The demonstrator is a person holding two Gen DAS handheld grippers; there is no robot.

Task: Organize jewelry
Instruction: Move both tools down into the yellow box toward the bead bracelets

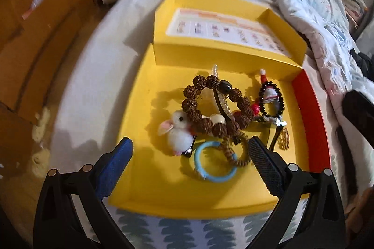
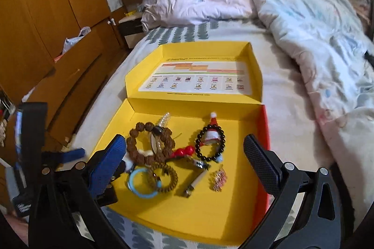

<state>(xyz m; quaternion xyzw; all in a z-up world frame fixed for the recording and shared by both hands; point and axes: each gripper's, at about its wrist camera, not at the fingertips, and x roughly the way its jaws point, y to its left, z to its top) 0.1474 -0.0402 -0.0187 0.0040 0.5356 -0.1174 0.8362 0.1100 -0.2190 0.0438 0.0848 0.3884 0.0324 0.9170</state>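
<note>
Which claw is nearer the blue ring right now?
Left. The left claw is open right over the blue ring; the right claw, also open, is farther back, with the ring by its left finger.

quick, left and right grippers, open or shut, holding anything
Left gripper: open, holding nothing, poised over the jewelry in the yellow box.
Right gripper: open, holding nothing, over the same box.

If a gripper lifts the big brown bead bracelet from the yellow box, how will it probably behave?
The brown bead bracelet looks strung from separate knobbly beads, so it would likely sag rather than hold its ring shape. The rough beads should grip fairly well. It lies over a hair clip and touches the coiled brown hair tie, so it may drag them along.
</note>
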